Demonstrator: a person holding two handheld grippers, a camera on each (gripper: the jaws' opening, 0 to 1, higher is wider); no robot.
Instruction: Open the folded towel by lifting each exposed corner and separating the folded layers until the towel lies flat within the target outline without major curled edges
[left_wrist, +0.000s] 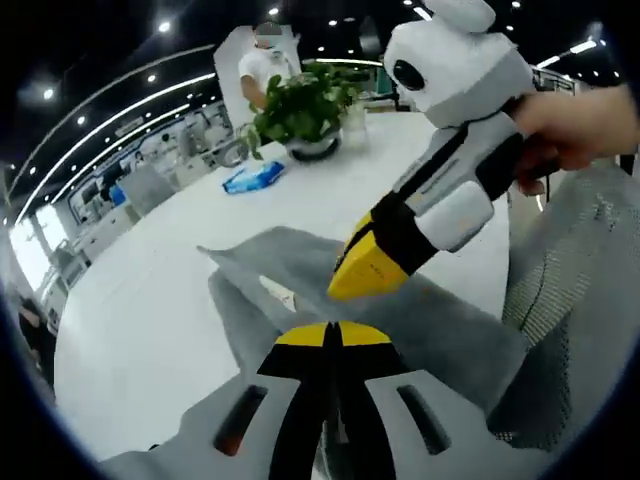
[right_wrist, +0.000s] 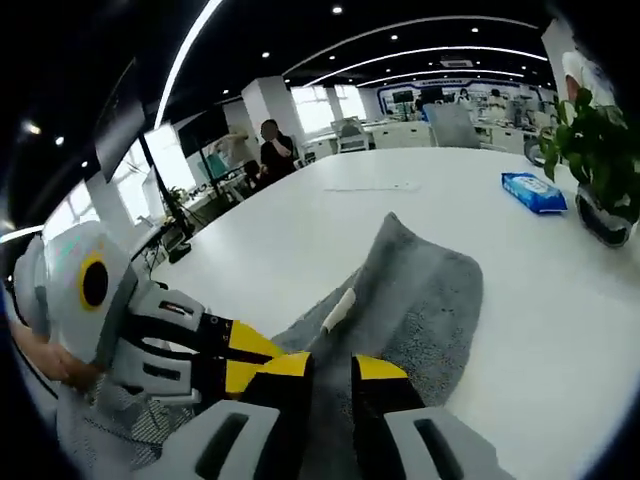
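White office desk (right_wrist: 560, 330) carries the grey terry towel (right_wrist: 420, 300); both grippers, left (left_wrist: 327, 335) and right (right_wrist: 330, 368), have jaws nearly closed on its folds, so uneven lifting could bunch the layers.

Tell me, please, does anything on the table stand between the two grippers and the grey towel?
Nothing visible does. Both the left gripper and the right gripper are already at the towel. The plant pot and the blue packet lie well beyond it on the table.
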